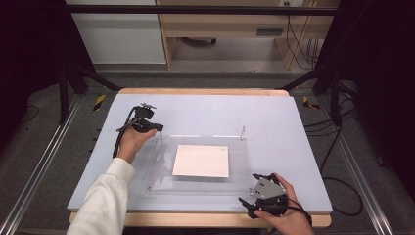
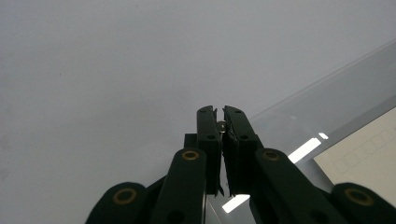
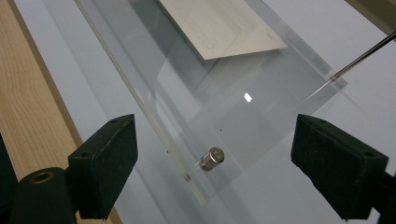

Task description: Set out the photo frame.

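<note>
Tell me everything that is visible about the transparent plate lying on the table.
The transparent plate looks like clear acrylic, rectangular, lying flat on the pale blue mat. A white sheet of paper lies at its middle. Small metal posts stand at its corners: a short silver cap at the near right, a thin rod at the far right. The left gripper is closed on a small metal piece at its far left corner.

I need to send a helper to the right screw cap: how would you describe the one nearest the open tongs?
Start at the blue mat and find the clear plastic sheet with white paper on it. At the sheet's near right corner, before the right tongs, stands a short silver cap. Unlike the far corners' thin upright pins, it is stubby.
</note>
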